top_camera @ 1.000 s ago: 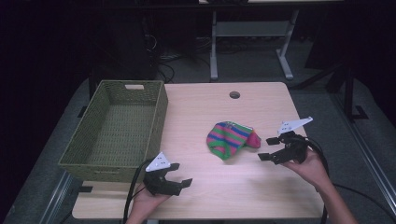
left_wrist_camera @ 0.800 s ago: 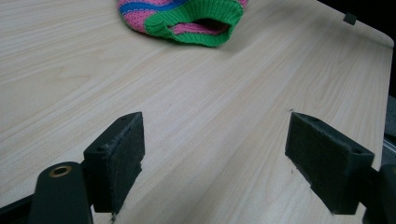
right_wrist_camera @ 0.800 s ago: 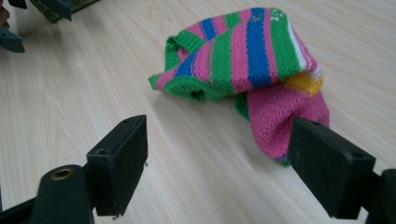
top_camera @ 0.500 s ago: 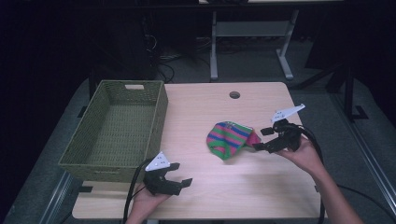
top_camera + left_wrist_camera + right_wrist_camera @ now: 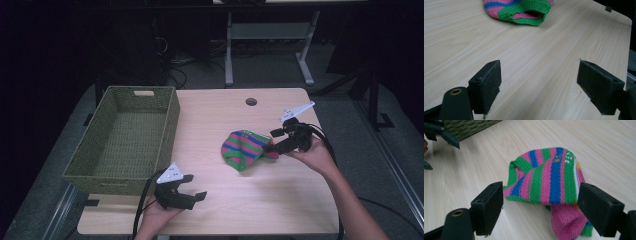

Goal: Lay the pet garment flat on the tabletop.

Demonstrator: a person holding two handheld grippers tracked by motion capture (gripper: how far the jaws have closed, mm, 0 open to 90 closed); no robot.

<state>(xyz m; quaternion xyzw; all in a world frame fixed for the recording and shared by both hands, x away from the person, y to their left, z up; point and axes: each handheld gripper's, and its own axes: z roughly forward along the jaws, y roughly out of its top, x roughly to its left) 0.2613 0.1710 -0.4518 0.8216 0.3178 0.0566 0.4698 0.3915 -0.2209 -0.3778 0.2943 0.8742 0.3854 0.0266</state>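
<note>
Since the right gripper (image 5: 276, 140) sits at the 3 o'clock edge of the striped knit hat (image 5: 245, 148) with its jaws spread wide and nothing between them yet, the step in hand looks like the grab, probably ahead of a move to the wicker basket (image 5: 89, 159).

Hat lies crumpled at the table (image 5: 300, 210) centre, just right of the middle, well apart from the basket at 9 o'clock. In the right gripper view the hat (image 5: 549, 180) fills the gap ahead of the jaws, with a pink fold at 5 o'clock nearest the right pad.

Suggestions for a clean grab:
- Drive forward so both pads straddle a bunched ridge, not a single flat layer. The doubled pink and green fold nearest the jaws is my pick.
- Keep the pads low, near the wood, so the lower layer gets caught too.
- Close fully. Knit compresses, so a light pinch may slip.
- Lift straight up before swinging toward 9 o'clock. Dragging would likely unroll it.

Left gripper (image 5: 186, 191) rests at 7 o'clock near the front edge, jaws also spread and empty. Its view has the green ribbed cuff (image 5: 529, 13) at 12 o'clock, well ahead. It could take the cuff if the hat sags.
</note>
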